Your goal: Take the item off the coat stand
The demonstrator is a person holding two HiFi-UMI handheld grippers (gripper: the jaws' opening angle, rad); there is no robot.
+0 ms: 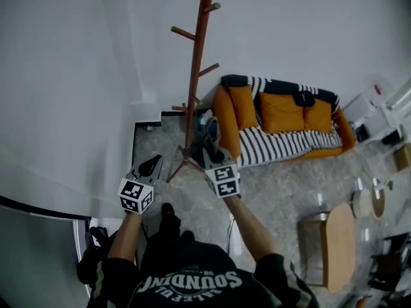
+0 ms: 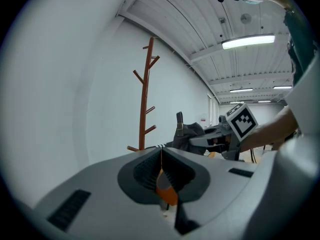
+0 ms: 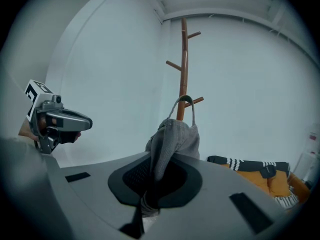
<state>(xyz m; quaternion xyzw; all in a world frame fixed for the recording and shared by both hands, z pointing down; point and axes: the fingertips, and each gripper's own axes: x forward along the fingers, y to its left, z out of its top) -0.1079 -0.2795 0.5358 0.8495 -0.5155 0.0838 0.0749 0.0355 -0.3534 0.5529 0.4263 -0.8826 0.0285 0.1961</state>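
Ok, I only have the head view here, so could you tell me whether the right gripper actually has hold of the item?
Observer: Yes. The right gripper view shows the right gripper shut on the grey fabric bag, with the cloth pinched between its jaws.
Operator: Thank you. From above, the bag sits right in front of the stand's base. Is its strap hooked on a peg?
Observer: No. In the left gripper view the strap stands up beside the coat stand, with bare wall between them, so the bag is off the stand.
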